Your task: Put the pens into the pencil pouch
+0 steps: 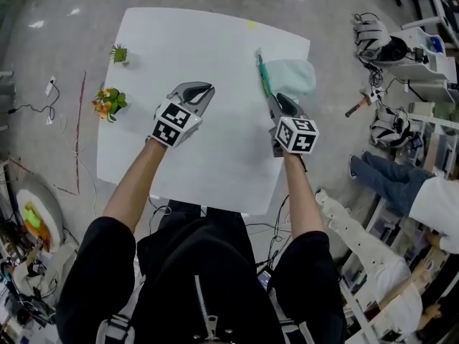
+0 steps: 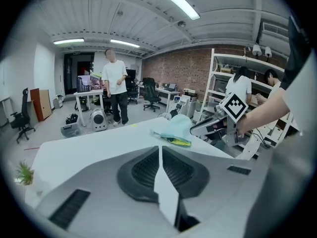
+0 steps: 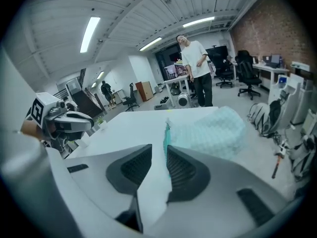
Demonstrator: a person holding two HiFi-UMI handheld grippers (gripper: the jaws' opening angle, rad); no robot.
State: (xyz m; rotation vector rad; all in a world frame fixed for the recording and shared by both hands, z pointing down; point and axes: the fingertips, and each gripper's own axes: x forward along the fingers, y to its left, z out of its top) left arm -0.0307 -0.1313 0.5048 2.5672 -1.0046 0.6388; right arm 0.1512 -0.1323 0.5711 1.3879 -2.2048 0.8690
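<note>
Both finger pairs empty: my right fingers slightly apart, zip edge of the pale teal fabric pencil pouch just ahead; left fingers closed, well apart from it.

Mint pencil pouch at the table's far right edge

The pale mint, quilted soft-fabric pencil pouch lies flat on the white table, at its far right side, its plump body reaching the table's right edge. A darker teal strip runs straight along the pouch's long left side. Seen from the left, a slim yellow-green thing lies along that same edge; it looks like a pen, though I cannot be sure.
</note>
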